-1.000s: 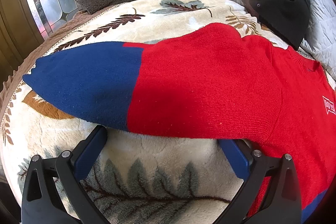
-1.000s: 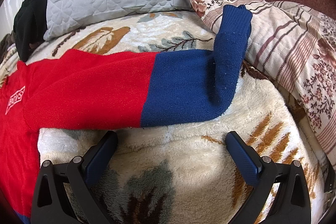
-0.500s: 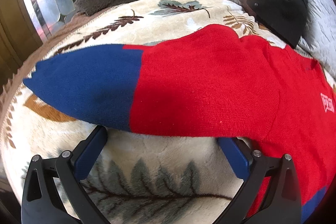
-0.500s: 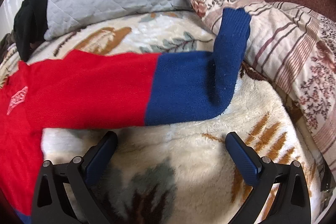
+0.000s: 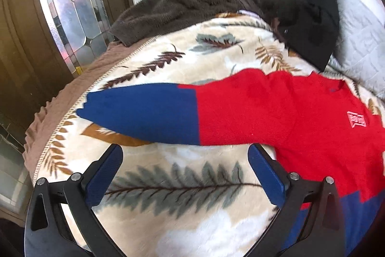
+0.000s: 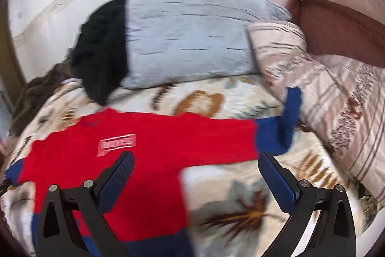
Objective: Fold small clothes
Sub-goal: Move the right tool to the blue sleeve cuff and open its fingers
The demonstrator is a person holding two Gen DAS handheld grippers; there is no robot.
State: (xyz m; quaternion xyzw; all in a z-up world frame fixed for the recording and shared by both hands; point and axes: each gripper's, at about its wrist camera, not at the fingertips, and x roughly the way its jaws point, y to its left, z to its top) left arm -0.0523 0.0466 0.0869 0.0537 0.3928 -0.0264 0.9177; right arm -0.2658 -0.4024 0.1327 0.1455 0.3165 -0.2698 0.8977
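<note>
A small red sweater [image 5: 300, 117] with blue cuffs and hem lies flat, front up, on a cream leaf-print blanket [image 5: 173, 189]. Its left sleeve with the blue end [image 5: 144, 117] stretches toward the bed's edge. My left gripper [image 5: 185, 160] is open and empty, hovering just in front of that sleeve. In the right wrist view the sweater [image 6: 144, 148] shows its white chest logo, and the right sleeve's blue cuff [image 6: 288, 117] bends up against a striped quilt. My right gripper [image 6: 196, 165] is open and empty above the sweater's body and right sleeve.
A brown fleece blanket [image 5: 182, 9] and black garment [image 5: 305, 23] lie at the bed's far side. A grey quilted pillow [image 6: 192, 35] and striped quilt [image 6: 336, 117] lie to the right. A stained-glass door [image 5: 65, 4] stands beyond the bed's left edge.
Both grippers have pulled back and risen away from the sweater, so more of the bed and wall shows. The sweater has not moved. Both grippers stay open.
</note>
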